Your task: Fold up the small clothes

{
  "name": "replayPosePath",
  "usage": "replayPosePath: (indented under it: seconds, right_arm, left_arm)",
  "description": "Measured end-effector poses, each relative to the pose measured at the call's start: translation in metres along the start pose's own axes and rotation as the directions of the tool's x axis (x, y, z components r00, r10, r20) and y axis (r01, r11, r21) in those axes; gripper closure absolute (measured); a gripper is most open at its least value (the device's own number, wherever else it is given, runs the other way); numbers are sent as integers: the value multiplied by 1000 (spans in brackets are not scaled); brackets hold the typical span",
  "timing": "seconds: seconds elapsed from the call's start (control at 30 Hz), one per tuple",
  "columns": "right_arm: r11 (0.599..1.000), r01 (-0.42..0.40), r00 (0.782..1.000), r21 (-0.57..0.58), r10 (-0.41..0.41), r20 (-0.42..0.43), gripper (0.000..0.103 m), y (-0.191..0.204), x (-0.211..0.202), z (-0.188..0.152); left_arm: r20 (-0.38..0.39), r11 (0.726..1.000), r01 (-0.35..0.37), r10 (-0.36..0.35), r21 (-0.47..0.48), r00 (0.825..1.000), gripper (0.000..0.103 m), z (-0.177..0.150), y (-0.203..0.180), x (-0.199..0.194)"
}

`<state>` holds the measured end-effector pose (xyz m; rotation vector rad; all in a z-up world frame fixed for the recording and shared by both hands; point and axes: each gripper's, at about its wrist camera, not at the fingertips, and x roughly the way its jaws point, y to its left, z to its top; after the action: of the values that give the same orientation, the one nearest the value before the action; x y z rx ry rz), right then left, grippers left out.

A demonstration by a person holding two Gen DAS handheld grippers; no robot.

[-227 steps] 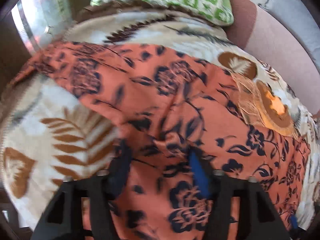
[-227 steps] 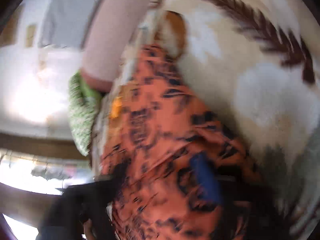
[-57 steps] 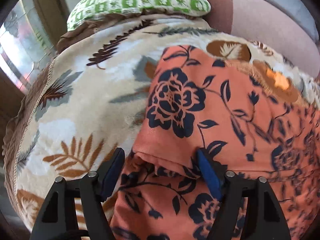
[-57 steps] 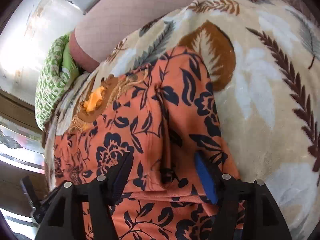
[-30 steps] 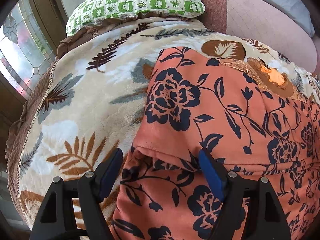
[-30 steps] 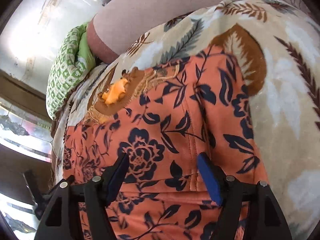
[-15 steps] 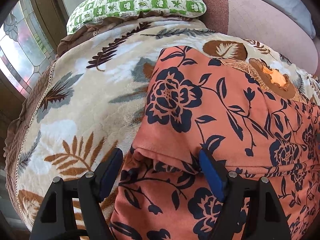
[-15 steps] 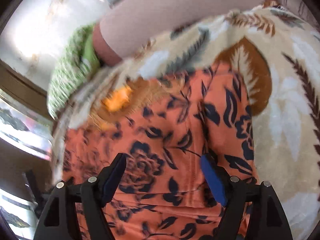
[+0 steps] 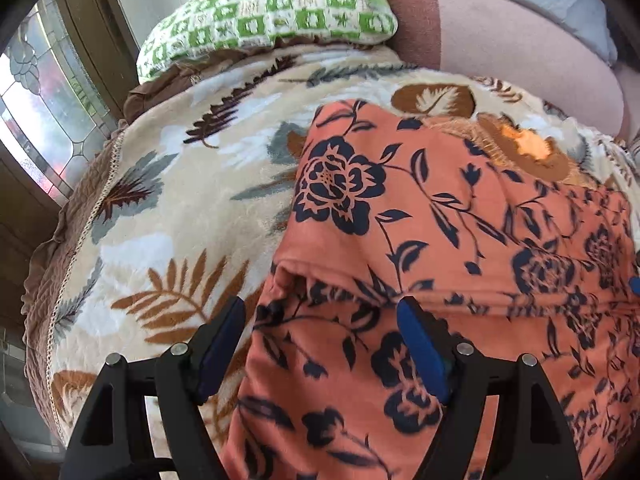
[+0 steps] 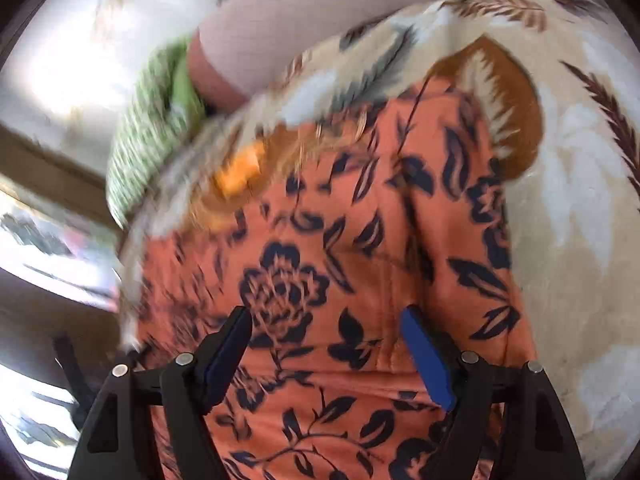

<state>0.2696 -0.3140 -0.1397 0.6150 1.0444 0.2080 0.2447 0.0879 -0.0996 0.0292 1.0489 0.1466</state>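
A fold is lying freshly laid and both tools are standing free of the cloth, so the step in hand looks like the pause between one fold and the next. The orange floral garment (image 9: 420,216) is spreading across the leaf-patterned blanket (image 9: 168,216) on what looks like a bed or couch, its upper layer doubled toward the near side so that a folded hem is running left to right just beyond the left gripper (image 9: 320,340). That gripper is hanging over the garment's left edge with its jaws apart and nothing pinched between them; its left pad is sitting over bare blanket and its right pad over orange cloth, and whether either is brushing the fabric cannot be told. The right gripper (image 10: 326,356) is hovering over the right part of the garment, tilted steeply down, and its jaws have just been opening, with only flat cloth lying below the gap and nothing clamped. Judging from this, the next move is calling for a fresh grip: each tool lowering onto an edge or corner and closing on both layers together, so the doubled part is not sliding apart when lifted. The right view is smearing, so fine creases there are hard to read. A green checked pillow (image 9: 272,12) and a pink cushion (image 9: 520,48) are resting at the far side, well clear.
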Motion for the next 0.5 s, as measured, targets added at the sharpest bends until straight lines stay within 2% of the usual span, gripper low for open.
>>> replayPosePath:
  seconds: [0.03,0.13,0.3,0.5]
  right_arm:
    - [1000,16,1000,-12,-16,24,23,2,-9,1]
    - [999,-14,998,-37,17,60,23,4,-35,-1]
    - [996,-84,996,-42,86,34,23,-1,-63,-28]
    - [988,-152,988,-37,152,-21,23,-12,-67,-85]
  left_arm:
    - [7,1000,2,-2,-5,1000,24,-3,1,-4]
    - [27,1000,20,-20,-18,999,24,-15,2,-20]
    - [40,999,31,-30,-24,999,24,-38,0,-41]
    - [36,999,43,-42,-25,998,24,-67,-6,-63]
